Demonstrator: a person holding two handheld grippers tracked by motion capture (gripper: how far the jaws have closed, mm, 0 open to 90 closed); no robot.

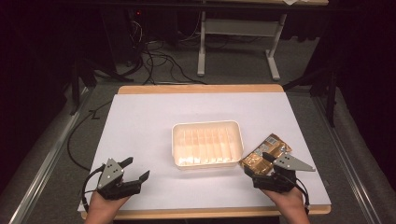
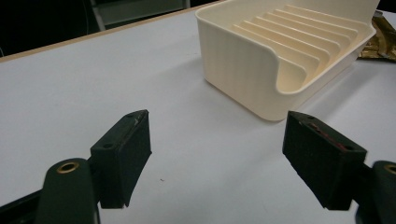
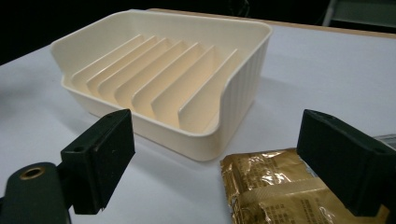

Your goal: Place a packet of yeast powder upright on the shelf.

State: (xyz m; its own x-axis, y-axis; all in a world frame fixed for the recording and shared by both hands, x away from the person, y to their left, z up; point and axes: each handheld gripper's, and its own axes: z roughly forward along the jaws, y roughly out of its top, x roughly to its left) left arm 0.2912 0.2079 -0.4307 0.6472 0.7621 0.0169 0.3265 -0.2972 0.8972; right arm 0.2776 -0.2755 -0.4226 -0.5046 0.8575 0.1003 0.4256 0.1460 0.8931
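Both grippers, left (image 1: 136, 169) and right (image 1: 256, 163), are gaping empty, right one nearing crinkly gold packets (image 3: 275, 191), probably light, slippery, best pinched edgewise.

gold foil packets (image 1: 265, 155) flat beside cream tray (image 1: 207, 144)

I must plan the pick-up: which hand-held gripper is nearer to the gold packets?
Right. The right hand-held gripper hovers open at the gold packets; the left hand-held gripper is far beyond the tray.
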